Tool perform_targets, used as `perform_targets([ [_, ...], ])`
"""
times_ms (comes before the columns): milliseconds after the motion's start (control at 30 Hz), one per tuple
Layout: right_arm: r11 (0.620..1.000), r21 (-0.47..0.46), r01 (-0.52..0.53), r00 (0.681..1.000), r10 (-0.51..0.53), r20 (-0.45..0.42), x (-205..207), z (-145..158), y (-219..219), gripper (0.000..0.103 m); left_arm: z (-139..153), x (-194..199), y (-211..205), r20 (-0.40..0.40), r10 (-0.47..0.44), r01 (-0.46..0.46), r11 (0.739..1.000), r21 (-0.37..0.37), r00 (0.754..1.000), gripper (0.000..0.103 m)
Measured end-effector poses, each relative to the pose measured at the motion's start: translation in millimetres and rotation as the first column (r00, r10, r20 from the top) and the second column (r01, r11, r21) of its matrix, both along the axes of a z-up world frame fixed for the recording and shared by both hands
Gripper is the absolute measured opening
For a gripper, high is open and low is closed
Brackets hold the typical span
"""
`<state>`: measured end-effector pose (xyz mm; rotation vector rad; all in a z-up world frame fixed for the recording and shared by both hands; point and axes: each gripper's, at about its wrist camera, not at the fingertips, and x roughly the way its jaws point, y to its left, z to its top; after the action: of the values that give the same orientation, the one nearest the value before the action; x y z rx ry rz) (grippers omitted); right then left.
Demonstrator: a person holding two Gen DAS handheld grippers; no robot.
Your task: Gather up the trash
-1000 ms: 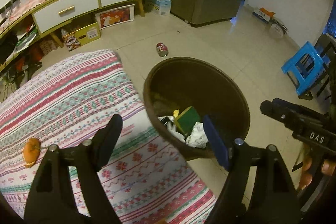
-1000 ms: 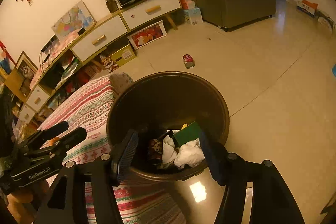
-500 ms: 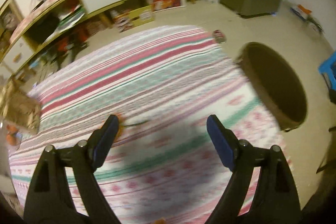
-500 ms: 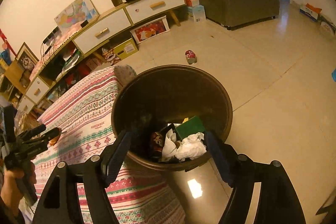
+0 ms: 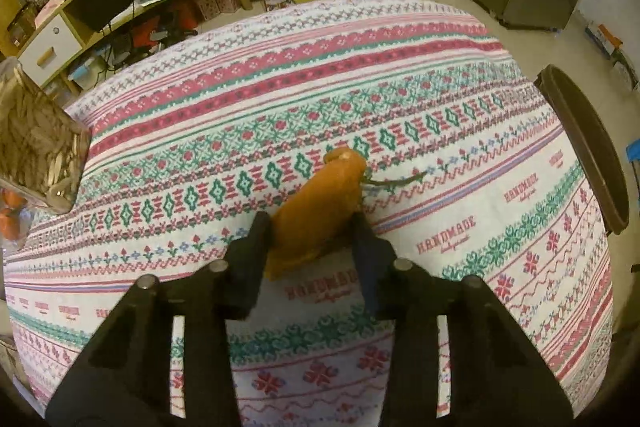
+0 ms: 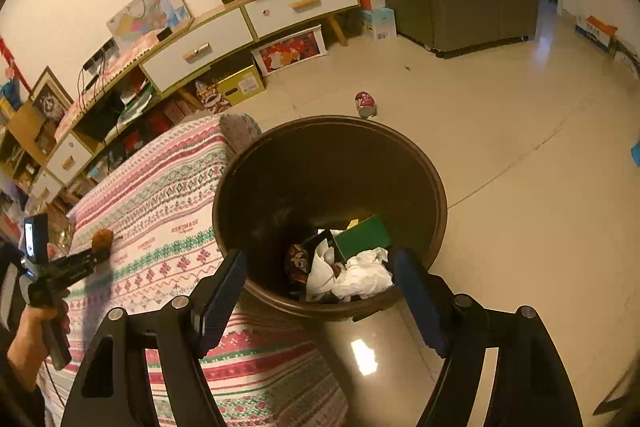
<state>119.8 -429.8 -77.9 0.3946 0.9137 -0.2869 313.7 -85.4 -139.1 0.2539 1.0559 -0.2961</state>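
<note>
So since a second ago my left tongs (image 5: 312, 239) swung off the trash bin (image 6: 332, 147) and over onto the table (image 5: 440, 107), and now they're clamped on the orange peel (image 5: 320, 211). Before that the peel was just lying loose on the cloth, off to the side of the fingers. The right tongs (image 6: 320, 287) have barely budged: same hover over the near rim of the bin, spread wide apart with nothing in them.

The bin sits on the floor right up against the table edge, with a green box (image 6: 362, 237) and crumpled white paper (image 6: 360, 275) at the bottom.

The peel is on the table, pinched between both fingers, long axis running away from the camera and leaning a bit right. A thin green stem (image 5: 394, 181) sticks out from its far end, pointing right toward the bin side.

The tablecloth has "HANDMADE" printed over and over in red.

There's a small red can (image 6: 365, 104) on the floor past the bin, label too small to read.
</note>
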Motion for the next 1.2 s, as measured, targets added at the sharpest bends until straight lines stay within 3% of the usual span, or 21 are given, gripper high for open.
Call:
perform_targets([
  [133, 0.999, -0.037, -0.012, 1.0, 0.012, -0.009, -1, 0, 1, 0.078, 4, -5, -3, 0.013, -0.013, 0.014, 0.999, -0.034, 1.0, 0.013],
  [400, 0.996, -0.087, -0.022, 1.0, 0.021, -0.018, -6, 3, 4, 0.078, 27, -38, -56, 0.055, -0.134, 0.14, 0.984, -0.111, 0.989, 0.01],
  [667, 0.992, -0.12, -0.032, 0.999, 0.029, -0.021, -14, 6, 3, 0.078, 52, -80, -139, 0.082, -0.303, 0.314, 0.932, -0.183, 0.949, 0.01],
  [900, 0.992, -0.125, -0.004, 1.0, 0.001, -0.021, -22, 6, -7, 0.078, 63, -93, -192, 0.076, -0.375, 0.383, 0.897, -0.222, 0.924, 0.011],
  [967, 0.992, -0.124, 0.004, 1.0, -0.007, -0.021, -24, 7, -9, 0.078, 64, -92, -202, 0.077, -0.412, 0.417, 0.871, -0.26, 0.908, 0.017],
  [1000, 0.992, -0.123, 0.007, 1.0, -0.01, -0.021, -25, 7, -10, 0.078, 63, -92, -205, 0.072, -0.416, 0.42, 0.871, -0.254, 0.906, 0.033],
  [1033, 0.992, -0.123, 0.009, 1.0, -0.012, -0.019, -26, 8, -10, 0.078, 62, -91, -206, 0.06, -0.397, 0.4, 0.888, -0.228, 0.916, 0.064],
  [1100, 0.991, -0.133, 0.012, 1.0, -0.014, -0.017, -28, 11, -9, 0.078, 67, -92, -200, 0.087, -0.339, 0.35, 0.911, -0.218, 0.937, 0.089],
  [1200, 0.989, -0.144, 0.013, 1.0, -0.013, -0.002, -32, 18, -4, 0.078, 74, -98, -180, 0.077, -0.308, 0.317, 0.91, -0.266, 0.948, 0.089],
])
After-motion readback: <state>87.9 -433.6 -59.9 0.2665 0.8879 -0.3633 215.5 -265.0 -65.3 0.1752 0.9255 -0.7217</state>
